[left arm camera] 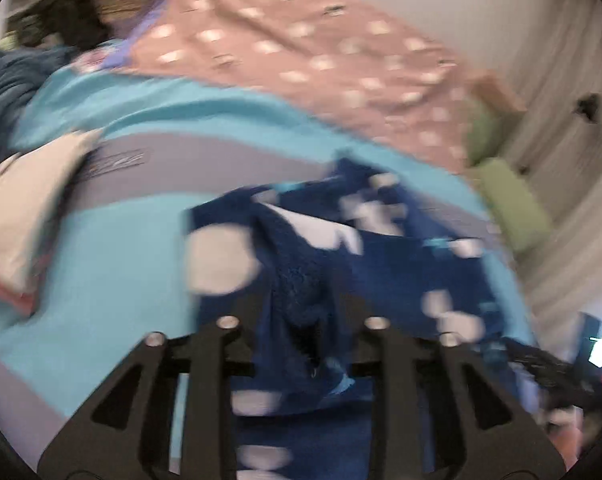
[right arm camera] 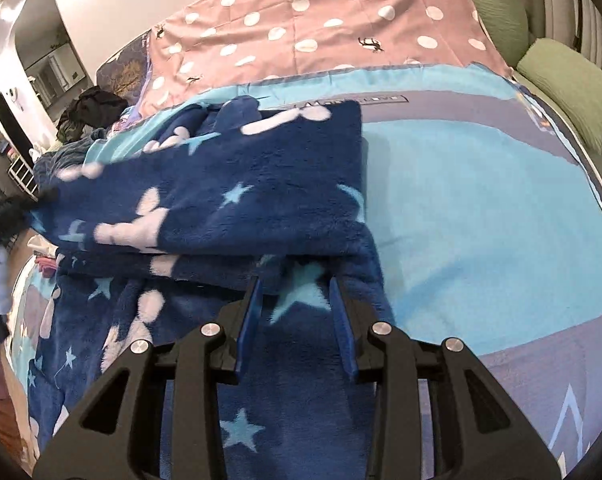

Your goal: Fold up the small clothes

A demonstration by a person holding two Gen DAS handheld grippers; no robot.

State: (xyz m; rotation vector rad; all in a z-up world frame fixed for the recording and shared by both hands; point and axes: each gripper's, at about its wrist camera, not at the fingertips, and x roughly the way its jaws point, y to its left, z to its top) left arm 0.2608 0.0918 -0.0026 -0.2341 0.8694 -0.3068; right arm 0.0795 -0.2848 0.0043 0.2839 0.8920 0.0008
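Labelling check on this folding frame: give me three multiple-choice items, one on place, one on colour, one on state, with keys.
1. Where does the dark blue fleece garment lie?
A. on the light blue blanket
B. on the green pillows
C. on the floor

2. What colour is the polka-dot sheet behind the blanket?
A. yellow
B. pink with white dots
C. black

3. How is the garment in the right wrist view?
A. spread flat in one layer
B. rolled into a ball
C. one part doubled over another

Key:
1 A, blanket shows all around it.
2 B, white dots on pink.
3 C, an upper layer's edge overlaps the lower layer ahead of the right gripper.
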